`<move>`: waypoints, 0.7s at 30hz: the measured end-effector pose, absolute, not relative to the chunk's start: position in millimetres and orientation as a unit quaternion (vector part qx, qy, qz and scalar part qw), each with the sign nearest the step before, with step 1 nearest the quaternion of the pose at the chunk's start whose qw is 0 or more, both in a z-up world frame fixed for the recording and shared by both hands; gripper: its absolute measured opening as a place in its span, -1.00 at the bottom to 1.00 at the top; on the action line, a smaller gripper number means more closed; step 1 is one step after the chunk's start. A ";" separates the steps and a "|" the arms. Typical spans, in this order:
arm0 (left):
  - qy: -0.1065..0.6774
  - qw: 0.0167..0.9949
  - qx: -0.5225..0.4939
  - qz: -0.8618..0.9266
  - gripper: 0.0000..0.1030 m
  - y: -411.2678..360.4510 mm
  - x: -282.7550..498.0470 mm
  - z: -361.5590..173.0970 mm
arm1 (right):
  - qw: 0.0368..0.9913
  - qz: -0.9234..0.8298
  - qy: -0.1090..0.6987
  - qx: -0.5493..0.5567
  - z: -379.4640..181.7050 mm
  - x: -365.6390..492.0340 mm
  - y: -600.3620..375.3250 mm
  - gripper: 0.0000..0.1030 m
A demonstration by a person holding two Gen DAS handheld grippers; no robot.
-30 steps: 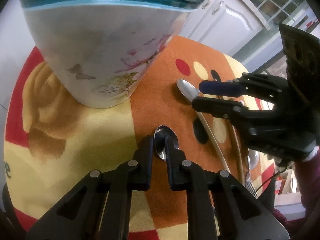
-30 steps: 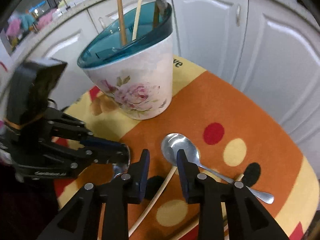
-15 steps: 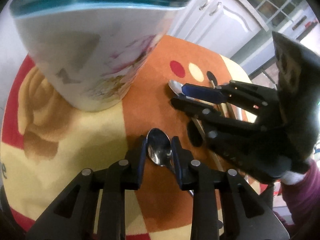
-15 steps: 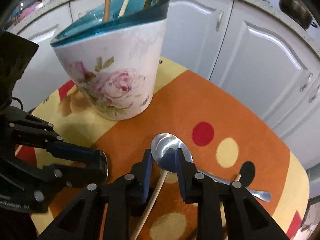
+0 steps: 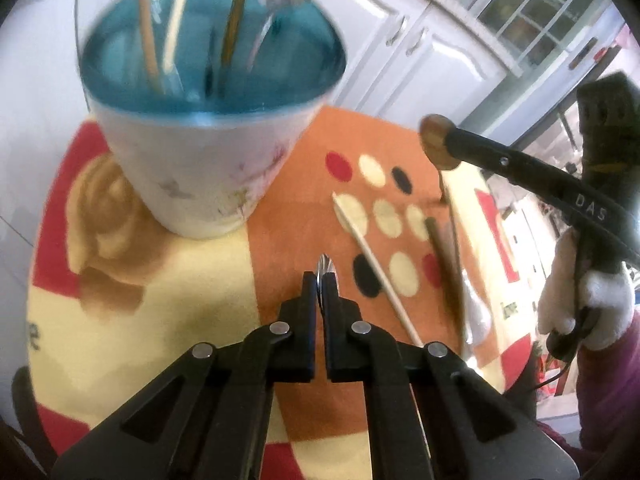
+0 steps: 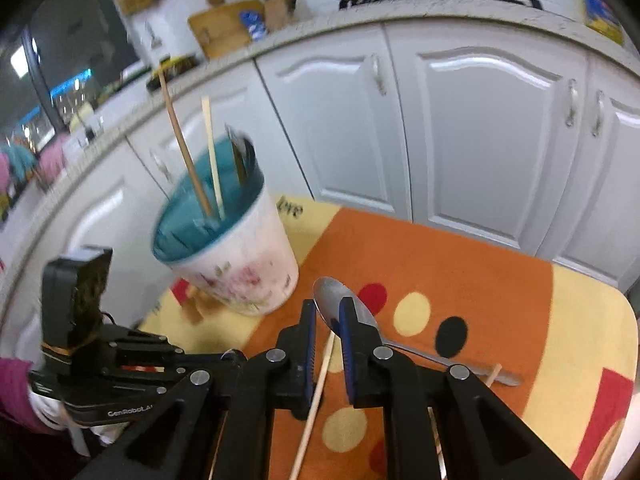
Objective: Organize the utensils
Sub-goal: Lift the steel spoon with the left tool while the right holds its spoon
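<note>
With each gripper pinching a spoon, left gripper (image 5: pixel 320 280) clamped, right gripper (image 6: pixel 326 320) closing, both face the far holder (image 5: pixel 208 168) for stowing.

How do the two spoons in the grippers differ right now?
The left gripper is shut on a small spoon, only its bowl tip peeking past the fingertips. The right gripper, jaws closing, holds a larger spoon, bowl up, handle slanting down right. Both are shiny metal, lifted off the mat.
</note>
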State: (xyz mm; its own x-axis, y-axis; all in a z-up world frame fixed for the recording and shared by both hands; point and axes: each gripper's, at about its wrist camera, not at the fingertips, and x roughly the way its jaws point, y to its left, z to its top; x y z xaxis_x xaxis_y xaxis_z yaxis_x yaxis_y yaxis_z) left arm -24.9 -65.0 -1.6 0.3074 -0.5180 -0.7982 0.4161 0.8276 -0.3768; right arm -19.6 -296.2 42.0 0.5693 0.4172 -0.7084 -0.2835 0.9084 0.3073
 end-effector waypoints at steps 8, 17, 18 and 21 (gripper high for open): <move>0.468 0.831 -0.052 -0.295 -0.99 -56.0 -29.3 38.8 | 0.900 0.192 0.369 0.129 85.4 -44.2 -321.2 -0.94; 0.519 0.805 -0.038 -0.286 -0.83 -69.6 -26.0 -4.3 | 0.909 0.179 0.347 0.147 99.2 -63.1 -332.8 -0.96; 0.526 0.802 -0.032 -0.282 -0.79 -73.2 -22.9 -13.3 | 0.909 0.178 0.347 0.150 98.5 -63.4 -334.4 -0.97; 0.538 0.797 -0.021 -0.273 -0.76 -79.3 -16.3 -31.5 | 0.909 0.174 0.343 0.161 99.6 -65.4 -340.7 -0.97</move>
State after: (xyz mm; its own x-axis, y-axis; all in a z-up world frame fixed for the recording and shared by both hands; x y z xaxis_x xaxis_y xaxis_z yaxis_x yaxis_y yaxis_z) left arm -16.3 -79.3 -31.5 0.2716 -0.4582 -0.8463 0.4137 0.8496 -0.3272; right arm -65.4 -340.7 99.6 0.7036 0.4269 -0.5681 -0.2063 0.8877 0.4115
